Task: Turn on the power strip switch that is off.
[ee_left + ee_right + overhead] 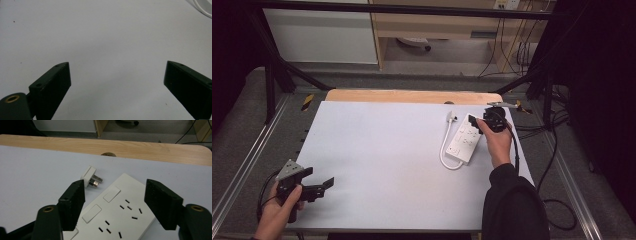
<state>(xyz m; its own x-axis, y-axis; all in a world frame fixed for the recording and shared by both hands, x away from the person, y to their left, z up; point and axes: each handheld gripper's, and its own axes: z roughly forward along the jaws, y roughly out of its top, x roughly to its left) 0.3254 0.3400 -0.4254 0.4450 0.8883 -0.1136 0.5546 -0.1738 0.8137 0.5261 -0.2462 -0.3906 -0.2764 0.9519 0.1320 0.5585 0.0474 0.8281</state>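
Right hand-held gripper (113,205) jaws spread, straddling the white plastic power strip (120,213), not yet pinching. Centre across its width, then close squarely. Left hand-held gripper (117,85) spread, idle.

- White-topped table (382,160), with a bare wooden strip (412,96) along the far edge.
- White power strip (465,142) lying flat at the right side, sockets and switches facing up.
- Its white cable (445,152) curling off the near end and running alongside to a white plug (451,116), resting on the top just beyond.
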